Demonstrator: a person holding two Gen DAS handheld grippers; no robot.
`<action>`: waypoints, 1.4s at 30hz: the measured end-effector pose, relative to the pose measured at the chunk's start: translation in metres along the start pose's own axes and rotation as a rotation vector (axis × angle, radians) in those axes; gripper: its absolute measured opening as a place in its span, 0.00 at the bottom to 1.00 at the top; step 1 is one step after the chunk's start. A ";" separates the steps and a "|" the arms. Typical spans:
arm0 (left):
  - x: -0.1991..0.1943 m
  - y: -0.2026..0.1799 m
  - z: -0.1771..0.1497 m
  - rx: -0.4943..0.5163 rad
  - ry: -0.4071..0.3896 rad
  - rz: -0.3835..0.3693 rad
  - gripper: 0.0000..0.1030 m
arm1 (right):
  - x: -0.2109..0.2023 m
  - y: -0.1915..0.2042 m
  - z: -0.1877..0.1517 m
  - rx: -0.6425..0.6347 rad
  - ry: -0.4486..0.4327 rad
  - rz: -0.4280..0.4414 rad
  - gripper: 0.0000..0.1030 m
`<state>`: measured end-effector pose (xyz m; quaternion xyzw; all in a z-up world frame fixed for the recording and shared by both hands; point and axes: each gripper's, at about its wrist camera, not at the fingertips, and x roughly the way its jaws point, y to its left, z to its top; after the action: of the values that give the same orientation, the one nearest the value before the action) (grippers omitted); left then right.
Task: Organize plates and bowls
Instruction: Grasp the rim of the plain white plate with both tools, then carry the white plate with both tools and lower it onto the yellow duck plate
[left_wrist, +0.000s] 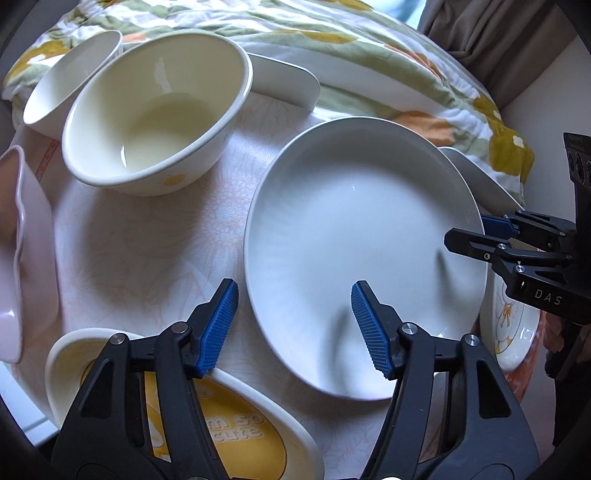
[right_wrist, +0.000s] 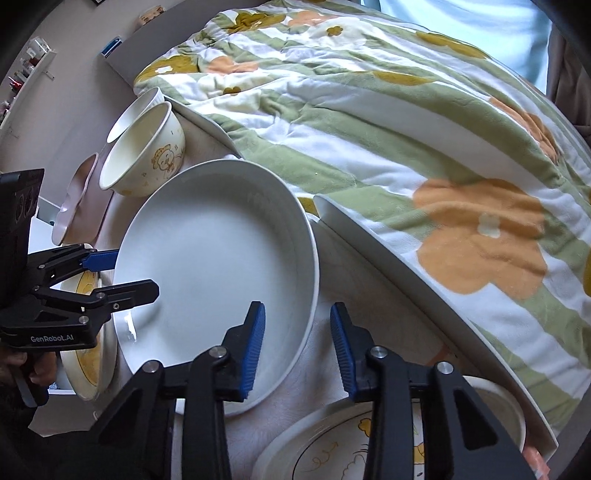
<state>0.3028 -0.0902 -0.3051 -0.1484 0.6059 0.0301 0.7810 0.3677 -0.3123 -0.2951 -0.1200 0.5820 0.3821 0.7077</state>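
Both hand-held grippers released, straddling opposite rims of the white plate (left_wrist: 362, 254). Left hand-held gripper (left_wrist: 295, 325) at its near-left edge, right hand-held gripper (right_wrist: 297, 343) over the opposite edge. Best: clench both together, lift level. Beyond the plate, cream bowl (left_wrist: 155, 122) near the quilt (right_wrist: 406, 147).

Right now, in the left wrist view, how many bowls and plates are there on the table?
Bowls: 3 (white, cream, pink)
Plain plates: 1 (white plate)
Printed dishes: 2 (yellow dish, duck plate)
Total: 6
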 end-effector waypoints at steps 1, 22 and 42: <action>0.001 0.000 0.000 0.001 0.004 -0.001 0.54 | 0.001 0.000 0.000 0.002 0.006 0.003 0.30; -0.012 -0.016 0.000 0.079 -0.052 0.086 0.33 | -0.010 0.006 -0.006 0.007 -0.036 -0.014 0.19; -0.107 0.034 -0.034 0.198 -0.123 -0.009 0.27 | -0.068 0.094 -0.040 0.153 -0.125 -0.073 0.19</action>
<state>0.2353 -0.0531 -0.2170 -0.0712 0.5562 -0.0245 0.8276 0.2724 -0.3000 -0.2191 -0.0627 0.5593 0.3175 0.7632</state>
